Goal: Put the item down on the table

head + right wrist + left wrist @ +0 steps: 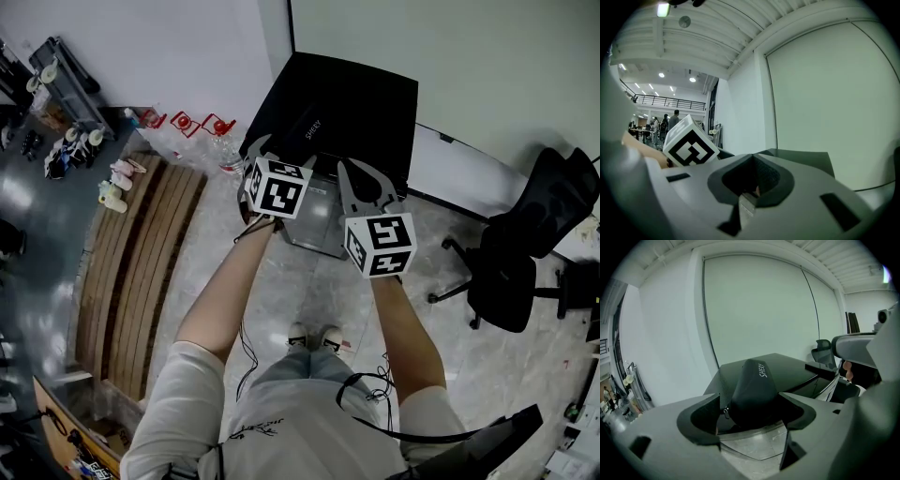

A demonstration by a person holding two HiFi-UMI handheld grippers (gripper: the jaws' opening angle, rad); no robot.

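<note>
The black pouch [754,376] is seen resting on the black table [797,366], at 12 o'clock from the person, so the putting-down is judged complete. The left gripper [750,401] is spread wide around the pouch with no pad pressed on it, as suits a release. The right gripper [752,159] is pressed together, empty and idle. A grey tiled floor [525,375], a pale wall [759,305] and an office chair [530,244] at 2 o'clock are noted.

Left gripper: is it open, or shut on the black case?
Open: the left gripper has its jaws wide apart around the black case resting on the table.
</note>
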